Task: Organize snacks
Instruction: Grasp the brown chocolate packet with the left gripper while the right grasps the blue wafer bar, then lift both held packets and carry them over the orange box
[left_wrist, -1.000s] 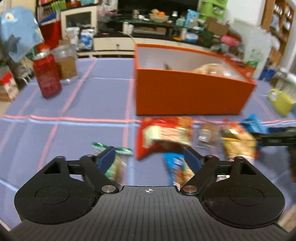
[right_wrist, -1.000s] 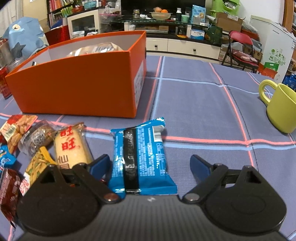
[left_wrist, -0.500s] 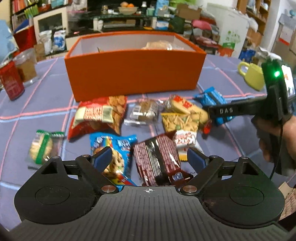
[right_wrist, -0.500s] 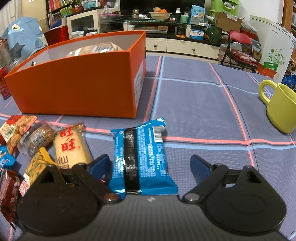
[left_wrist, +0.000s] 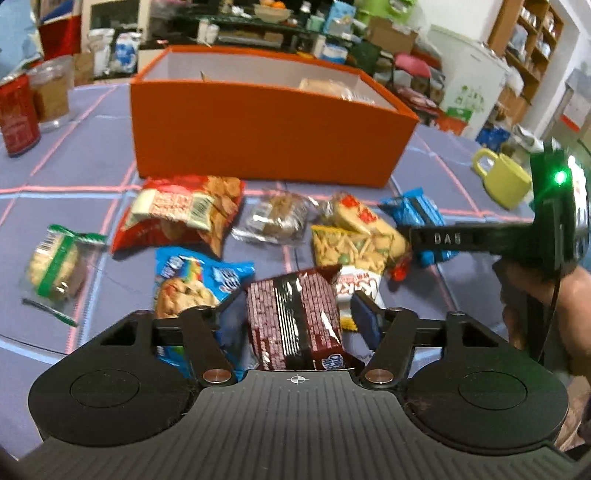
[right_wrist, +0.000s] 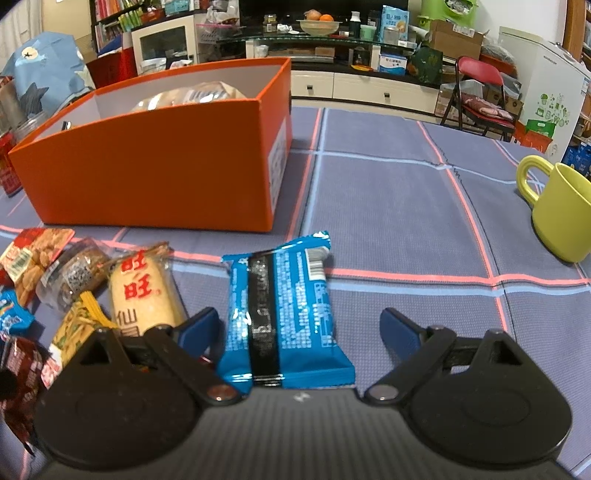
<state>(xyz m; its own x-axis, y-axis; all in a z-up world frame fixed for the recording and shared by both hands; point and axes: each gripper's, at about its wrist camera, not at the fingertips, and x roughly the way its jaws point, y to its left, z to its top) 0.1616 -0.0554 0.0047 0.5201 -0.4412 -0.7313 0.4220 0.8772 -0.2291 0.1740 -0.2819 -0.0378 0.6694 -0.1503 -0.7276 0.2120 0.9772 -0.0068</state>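
An open orange box (left_wrist: 266, 136) stands on the purple cloth, with a clear snack bag inside; it also shows in the right wrist view (right_wrist: 155, 173). Several snack packets lie in front of it. My left gripper (left_wrist: 295, 317) is open around a dark red brick-pattern packet (left_wrist: 295, 314), fingers on both sides, not closed on it. My right gripper (right_wrist: 301, 326) is open around a blue packet (right_wrist: 284, 310) lying flat on the cloth; this packet shows in the left wrist view (left_wrist: 410, 214) too.
A red chip bag (left_wrist: 181, 210), a blue cookie bag (left_wrist: 192, 280), a green-striped cracker pack (left_wrist: 55, 262), a yellow rice cracker (right_wrist: 142, 295) and a clear biscuit pack (left_wrist: 277, 218) lie around. A yellow-green mug (right_wrist: 561, 210) stands right. A red can (left_wrist: 16, 114) and jar stand left.
My left gripper swung right and down over the snack pile, and its fingers narrowed around the dark red packet. My right gripper stayed still over the blue packet.
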